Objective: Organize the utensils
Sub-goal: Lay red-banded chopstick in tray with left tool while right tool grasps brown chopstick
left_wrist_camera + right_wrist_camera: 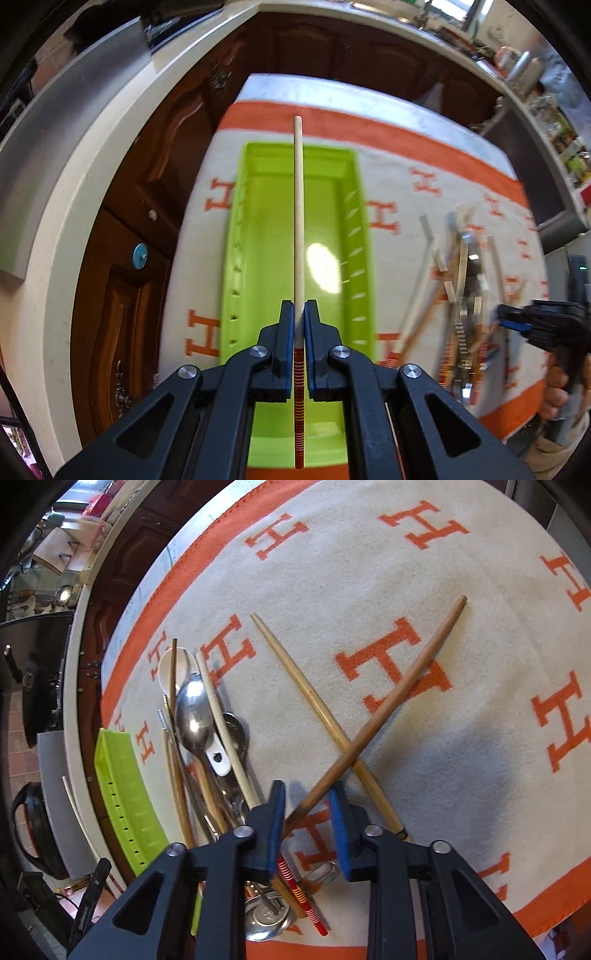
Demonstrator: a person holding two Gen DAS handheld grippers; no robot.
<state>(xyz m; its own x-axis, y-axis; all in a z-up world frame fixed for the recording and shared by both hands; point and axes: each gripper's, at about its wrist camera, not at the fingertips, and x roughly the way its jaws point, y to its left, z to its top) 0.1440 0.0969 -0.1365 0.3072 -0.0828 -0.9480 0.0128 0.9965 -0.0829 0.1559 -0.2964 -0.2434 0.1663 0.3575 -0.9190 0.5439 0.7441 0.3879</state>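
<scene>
The pale chopstick (pixel 298 206) with the red-and-yellow banded end is clamped between the pads of the left gripper (pixel 299 314), pointing lengthwise above the empty green tray (pixel 354 236) on the orange-and-cream cloth (pixel 417 147) over the counter. Judged best practice: lower it parallel to the tray's long walls, then let go close to the floor. The right gripper (pixel 304 794), jaws apart, straddles 1 brown chopstick (pixel 384 709) crossed over another; no pad contact is visible, so it should close squarely on the top 1 only.

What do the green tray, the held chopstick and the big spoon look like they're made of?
Green tray: glossy moulded plastic, with a bright glare spot. Held chopstick: pale matte wood or bamboo, its end painted in red stripes. Big spoon: polished metal, mirror-like reflections.
</scene>
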